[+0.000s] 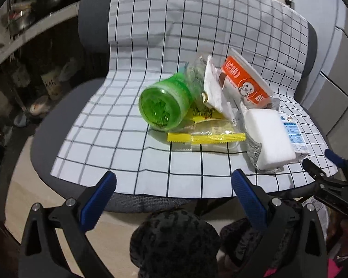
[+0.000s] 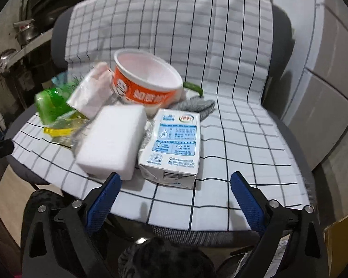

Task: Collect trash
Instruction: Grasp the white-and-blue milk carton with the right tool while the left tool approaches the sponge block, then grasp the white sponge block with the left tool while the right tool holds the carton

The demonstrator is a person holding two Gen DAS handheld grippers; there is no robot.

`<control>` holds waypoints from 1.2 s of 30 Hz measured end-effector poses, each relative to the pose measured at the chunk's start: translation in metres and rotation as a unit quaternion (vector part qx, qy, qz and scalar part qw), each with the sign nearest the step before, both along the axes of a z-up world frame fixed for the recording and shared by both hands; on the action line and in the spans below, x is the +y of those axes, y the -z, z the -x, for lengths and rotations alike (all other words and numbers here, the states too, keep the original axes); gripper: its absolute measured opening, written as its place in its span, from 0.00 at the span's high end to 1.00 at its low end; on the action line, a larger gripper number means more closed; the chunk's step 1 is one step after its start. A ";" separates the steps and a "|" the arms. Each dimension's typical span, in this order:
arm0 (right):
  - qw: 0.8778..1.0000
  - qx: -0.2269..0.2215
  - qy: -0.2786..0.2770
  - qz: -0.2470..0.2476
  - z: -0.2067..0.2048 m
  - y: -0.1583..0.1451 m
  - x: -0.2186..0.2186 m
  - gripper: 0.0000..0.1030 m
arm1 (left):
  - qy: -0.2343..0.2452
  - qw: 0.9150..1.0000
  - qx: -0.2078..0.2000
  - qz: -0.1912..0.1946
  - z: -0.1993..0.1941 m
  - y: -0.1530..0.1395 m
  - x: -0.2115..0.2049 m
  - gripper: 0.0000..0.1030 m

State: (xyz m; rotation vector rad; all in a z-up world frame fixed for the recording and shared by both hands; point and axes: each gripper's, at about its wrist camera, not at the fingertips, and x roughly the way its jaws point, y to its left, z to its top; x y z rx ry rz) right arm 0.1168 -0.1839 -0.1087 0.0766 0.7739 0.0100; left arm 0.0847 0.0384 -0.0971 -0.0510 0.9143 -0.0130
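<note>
The trash sits heaped on a checked cloth (image 2: pixel 232 139) draped over a grey chair (image 2: pixel 287 37). In the right wrist view the milk carton (image 2: pixel 174 146) lies at the centre, touching a white foam block (image 2: pixel 113 139) at its 9 o'clock; an orange instant-noodle bowl (image 2: pixel 146 81) tilts at 12 o'clock, and a green plastic bottle (image 2: pixel 51 106) lies at 10 o'clock over a yellow wrapper (image 2: pixel 58 129). The right gripper (image 2: pixel 174 192) hangs released just short of the carton, holding nothing. The left gripper (image 1: pixel 174 192) likewise stands spread and empty, the bottle (image 1: pixel 162 106) at its 12 o'clock.
</note>
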 end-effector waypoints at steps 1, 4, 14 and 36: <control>1.000 0.000 -0.003 -0.002 -0.003 0.002 0.000 0.11 | 0.000 1.000 0.003 0.003 -0.001 0.002 0.001 0.06; 1.000 0.001 -0.014 -0.005 -0.013 0.007 0.001 0.11 | 0.002 1.000 0.004 0.008 -0.003 0.007 0.001 0.06; 1.000 0.023 -0.008 -0.008 -0.046 0.025 -0.003 0.12 | 0.046 0.999 -0.011 0.026 -0.002 -0.001 -0.026 0.07; 0.992 -0.042 0.097 -0.069 0.049 0.008 -0.096 0.28 | 0.106 0.993 -0.027 -0.031 -0.047 0.017 -0.173 0.13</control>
